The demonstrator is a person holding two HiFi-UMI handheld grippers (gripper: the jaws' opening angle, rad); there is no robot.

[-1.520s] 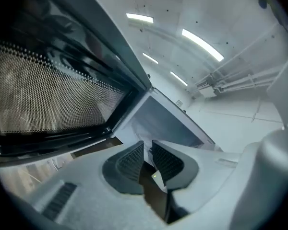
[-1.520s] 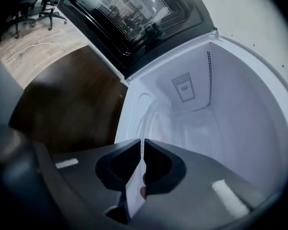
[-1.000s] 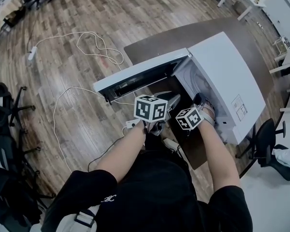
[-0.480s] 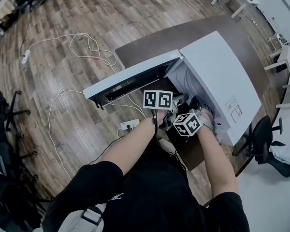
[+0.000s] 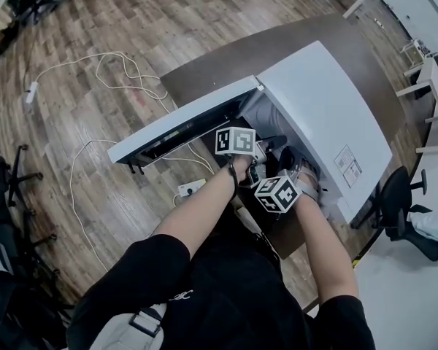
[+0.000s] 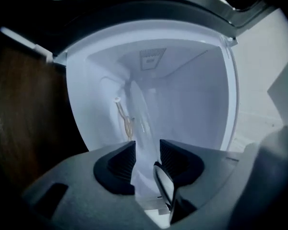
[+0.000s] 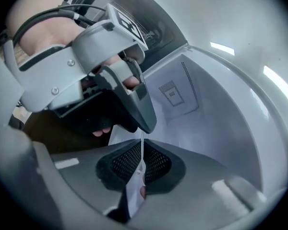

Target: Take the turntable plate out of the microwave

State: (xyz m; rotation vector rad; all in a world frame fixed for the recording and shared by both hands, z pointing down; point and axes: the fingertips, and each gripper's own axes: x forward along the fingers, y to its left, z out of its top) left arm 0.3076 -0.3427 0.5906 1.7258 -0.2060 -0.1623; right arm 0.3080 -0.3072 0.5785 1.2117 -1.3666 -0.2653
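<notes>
The white microwave (image 5: 328, 115) stands on a brown table (image 5: 226, 60) with its door (image 5: 179, 126) swung open to the left. Both grippers are at the mouth of the cavity. My right gripper (image 7: 140, 152) (image 5: 298, 168) is shut on the rim of the clear glass turntable plate (image 7: 134, 188), seen edge-on. My left gripper (image 6: 147, 150) (image 5: 263, 148) sits just ahead of it; its jaws have just been opening. The plate (image 6: 137, 109) runs as a faint clear sheet into the gap between them, and the pads do not press on it. A roller ring (image 6: 126, 121) shows deeper inside.
White cables (image 5: 124, 71) and a power strip (image 5: 192, 189) lie on the wooden floor left of the table. Office chairs stand at the right (image 5: 398, 203) and far left (image 5: 7, 188). The open door juts out over the table's left edge.
My left gripper has moved in toward the cavity mouth beside the right one and has rolled. My right gripper has stayed where it was.
</notes>
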